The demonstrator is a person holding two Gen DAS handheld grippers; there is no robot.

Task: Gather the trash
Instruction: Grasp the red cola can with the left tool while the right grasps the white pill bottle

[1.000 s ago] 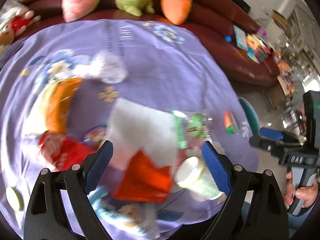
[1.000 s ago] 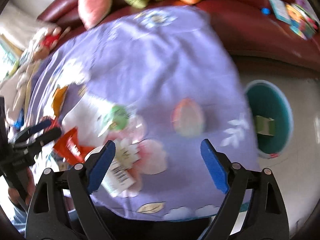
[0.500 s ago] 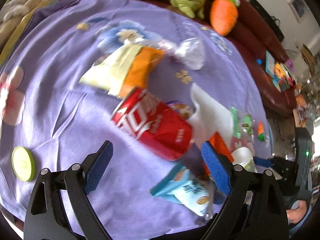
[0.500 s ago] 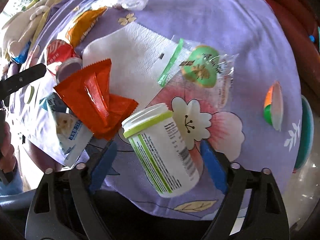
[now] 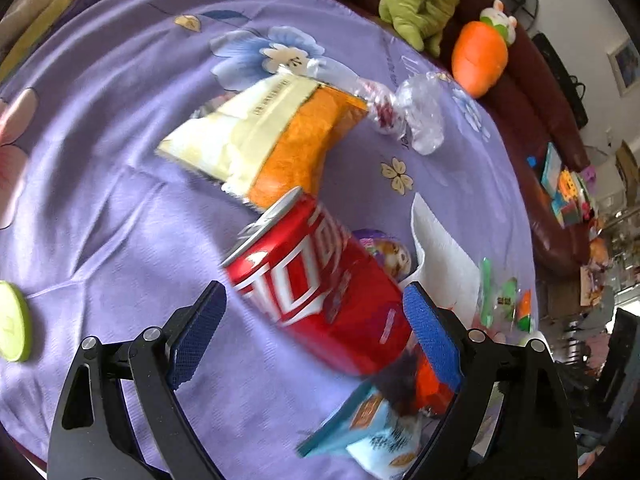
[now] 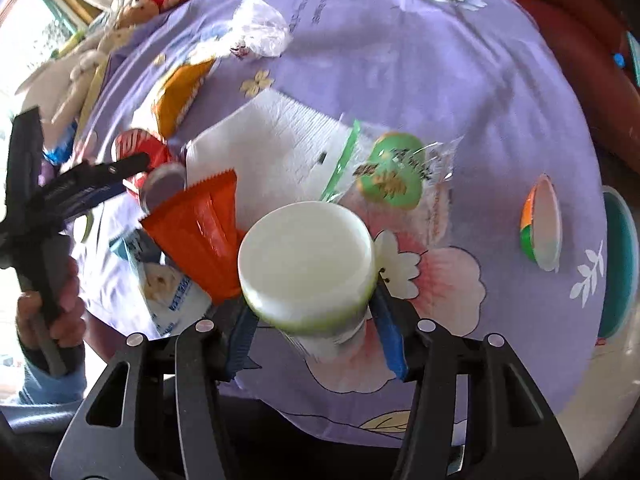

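Trash lies on a purple flowered cloth (image 5: pixel 100 152). A red can (image 5: pixel 320 288) lies on its side between the open jaws of my left gripper (image 5: pixel 316 332); the pads stand apart from it. My right gripper (image 6: pixel 316 336) has closed on a white tub with a green band (image 6: pixel 308 264). An orange wrapper (image 6: pixel 200 232), a white napkin (image 6: pixel 272 148), a clear green-printed bag (image 6: pixel 396 176) and a blue-white packet (image 6: pixel 164 280) lie around it. A yellow-orange chip bag (image 5: pixel 264 140) and crumpled clear plastic (image 5: pixel 420 116) lie farther back.
A teal bin (image 6: pixel 620 264) stands on the floor past the table's right edge. A small orange-green cup (image 6: pixel 540 224) lies near that edge. A green lid (image 5: pixel 12 328) lies at the left. Plush toys (image 5: pixel 480 56) sit on a dark red sofa (image 5: pixel 552 120) behind.
My left gripper has moved closer to the red can, which now lies between its jaws. My right gripper has moved onto the white tub and its jaws have narrowed around it.
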